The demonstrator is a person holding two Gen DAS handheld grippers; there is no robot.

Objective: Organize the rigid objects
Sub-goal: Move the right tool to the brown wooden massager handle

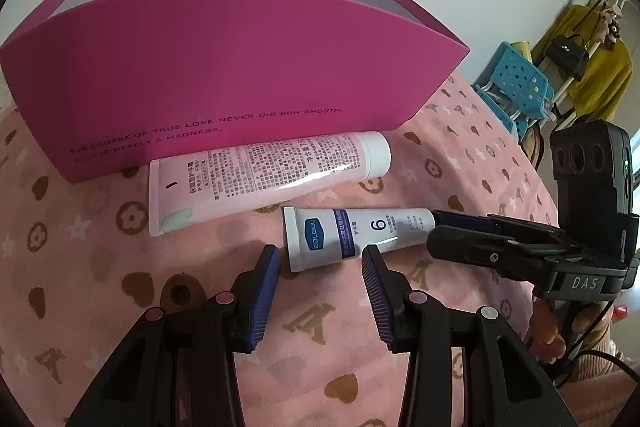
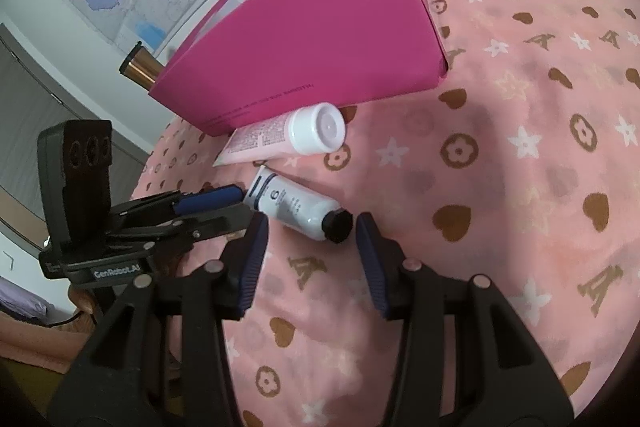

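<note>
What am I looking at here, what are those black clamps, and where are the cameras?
Each clamp is a two-finger gripper that a person holds, one in each hand, with a camera looking along its fingers. One picture comes from the left gripper, the other from the right gripper. On the cloth stands a pink box; before it lie a pink tube and a white tube. Both grippers sit open at opposite ends of the white tube; neither seems to hold it.
</note>
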